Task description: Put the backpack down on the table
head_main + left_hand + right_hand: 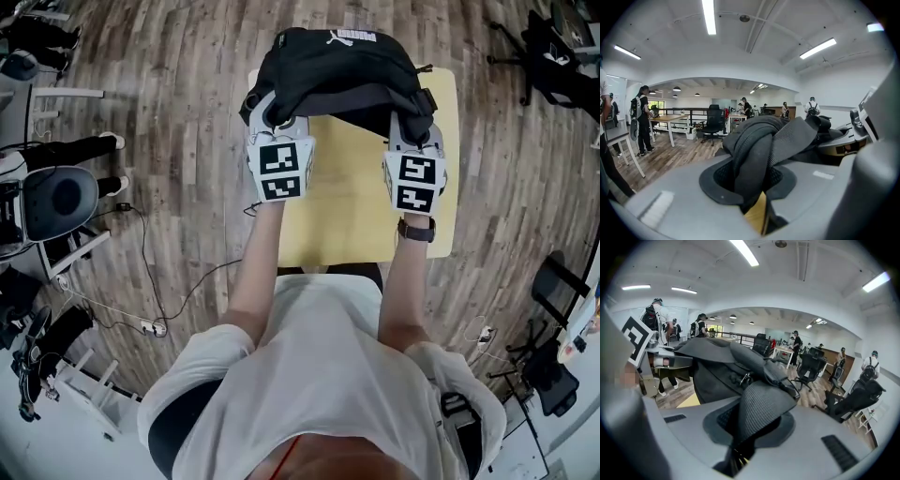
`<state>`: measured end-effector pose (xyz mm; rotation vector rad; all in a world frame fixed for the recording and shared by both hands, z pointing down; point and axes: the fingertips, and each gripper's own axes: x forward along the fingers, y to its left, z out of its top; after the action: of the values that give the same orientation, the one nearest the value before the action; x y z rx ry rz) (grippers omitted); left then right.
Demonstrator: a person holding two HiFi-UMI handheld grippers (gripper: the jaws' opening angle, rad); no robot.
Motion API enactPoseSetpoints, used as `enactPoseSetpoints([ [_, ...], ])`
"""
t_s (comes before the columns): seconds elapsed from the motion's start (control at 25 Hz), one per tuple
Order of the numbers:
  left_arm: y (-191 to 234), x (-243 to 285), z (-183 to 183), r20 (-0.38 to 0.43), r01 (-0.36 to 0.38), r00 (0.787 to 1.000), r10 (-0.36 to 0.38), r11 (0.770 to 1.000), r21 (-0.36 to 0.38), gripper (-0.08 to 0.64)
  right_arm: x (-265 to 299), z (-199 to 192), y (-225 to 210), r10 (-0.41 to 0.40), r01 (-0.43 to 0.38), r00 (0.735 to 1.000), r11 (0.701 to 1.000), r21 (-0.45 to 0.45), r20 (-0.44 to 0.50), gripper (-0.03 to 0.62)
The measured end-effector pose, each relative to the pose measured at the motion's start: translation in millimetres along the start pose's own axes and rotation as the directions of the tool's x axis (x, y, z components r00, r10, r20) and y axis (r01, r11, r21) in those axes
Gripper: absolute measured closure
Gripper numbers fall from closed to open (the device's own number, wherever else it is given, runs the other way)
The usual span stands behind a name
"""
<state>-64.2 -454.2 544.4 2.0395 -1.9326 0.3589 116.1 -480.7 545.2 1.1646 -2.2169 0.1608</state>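
A black backpack with a white logo hangs over the far end of the small yellow table. My left gripper is shut on its left padded strap, which bunches between the jaws. At the bag's right side my right gripper is shut on the other mesh strap. The straps and the grippers' bodies hide the pads themselves. I cannot tell whether the bag's bottom touches the tabletop.
Wood-plank floor surrounds the table. A grey office chair and cables lie at the left; black chairs stand at the right. Desks, chairs and several people fill the room beyond the bag.
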Motion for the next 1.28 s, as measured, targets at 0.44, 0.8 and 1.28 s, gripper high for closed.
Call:
enactPoseSetpoints([
  [0.44, 0.9, 49.0, -65.2, -0.083, 0.027, 0.996, -0.027, 1.000, 0.005, 0.499, 62.2, -59.4, 1.6, 0.033, -0.030, 0.995, 0.999, 0.029, -0.097, 0.560],
  [0.8, -12.0, 75.2, -112.4, -0.123, 0.062, 0.990, -0.064, 0.998, -0.022, 0.488, 92.0, -101.9, -7.1, 0.042, -0.043, 0.989, 0.999, -0.003, -0.144, 0.560],
  [1.28, -22.5, 76.8, -171.0, -0.184, 0.069, 0.981, -0.059, 0.996, 0.049, 0.473, 106.5, -150.9, 1.4, 0.069, -0.057, 0.985, 0.995, 0.082, -0.156, 0.555],
])
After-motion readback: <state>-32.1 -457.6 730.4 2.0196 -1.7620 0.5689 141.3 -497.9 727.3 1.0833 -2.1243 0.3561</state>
